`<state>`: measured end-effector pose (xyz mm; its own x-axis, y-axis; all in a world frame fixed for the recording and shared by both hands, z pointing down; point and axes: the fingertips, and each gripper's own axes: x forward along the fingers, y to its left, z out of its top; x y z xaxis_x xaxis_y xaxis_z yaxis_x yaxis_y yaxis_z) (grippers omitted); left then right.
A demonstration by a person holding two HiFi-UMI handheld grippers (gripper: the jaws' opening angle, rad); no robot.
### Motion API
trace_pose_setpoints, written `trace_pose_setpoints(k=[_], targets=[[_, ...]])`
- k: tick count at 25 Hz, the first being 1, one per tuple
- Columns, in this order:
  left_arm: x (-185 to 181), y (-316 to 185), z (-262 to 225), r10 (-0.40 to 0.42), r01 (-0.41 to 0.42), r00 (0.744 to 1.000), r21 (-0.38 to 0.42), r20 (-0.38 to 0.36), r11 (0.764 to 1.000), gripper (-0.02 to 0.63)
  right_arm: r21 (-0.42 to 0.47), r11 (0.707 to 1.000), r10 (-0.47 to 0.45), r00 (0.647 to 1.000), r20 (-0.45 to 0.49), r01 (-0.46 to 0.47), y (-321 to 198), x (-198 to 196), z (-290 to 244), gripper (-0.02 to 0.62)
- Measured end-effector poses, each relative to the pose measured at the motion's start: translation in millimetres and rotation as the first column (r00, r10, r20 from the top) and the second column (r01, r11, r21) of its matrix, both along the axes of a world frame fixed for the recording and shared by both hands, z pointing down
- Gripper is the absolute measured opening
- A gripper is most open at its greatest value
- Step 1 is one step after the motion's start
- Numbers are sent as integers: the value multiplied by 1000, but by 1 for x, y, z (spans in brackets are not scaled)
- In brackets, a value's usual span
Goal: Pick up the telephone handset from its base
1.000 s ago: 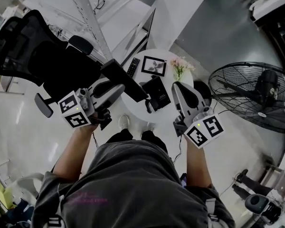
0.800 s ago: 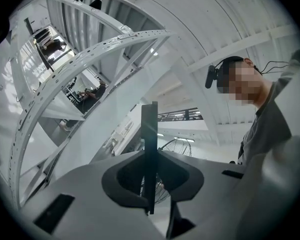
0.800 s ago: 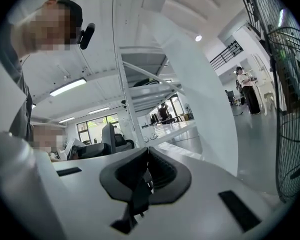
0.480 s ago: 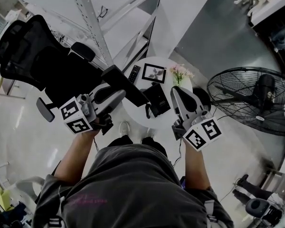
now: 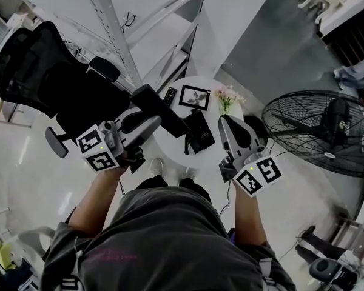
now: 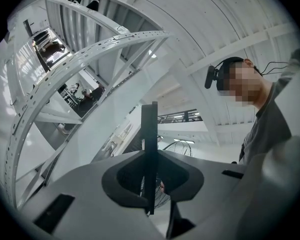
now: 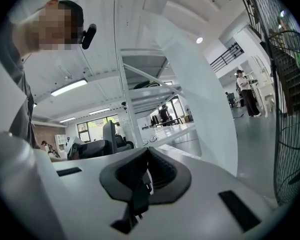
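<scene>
Fingers on the left gripper (image 5: 150, 119) are clenched on a long black bar (image 5: 164, 108), held crosswise and seen edge-on between them in the left gripper view. Just beyond those fingers stands a round white table (image 5: 173, 144), and on it, ahead of and between the two sets of fingers, sits the black telephone (image 5: 198, 128). Its handset cannot be told apart from the base here. Right of the telephone, the right gripper (image 5: 225, 121) has its fingers drawn together on nothing.
</scene>
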<state>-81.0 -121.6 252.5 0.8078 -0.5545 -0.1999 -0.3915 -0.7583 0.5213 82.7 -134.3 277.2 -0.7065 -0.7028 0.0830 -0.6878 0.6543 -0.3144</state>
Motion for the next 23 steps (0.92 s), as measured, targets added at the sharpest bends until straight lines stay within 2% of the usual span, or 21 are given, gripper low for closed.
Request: trace_pose_setpoints(k=[23], targets=[[21,-6,5,-15,15,1000,-13,-4,1000,78,2,999,-35,999,-12,35,-8,13,-1,20]])
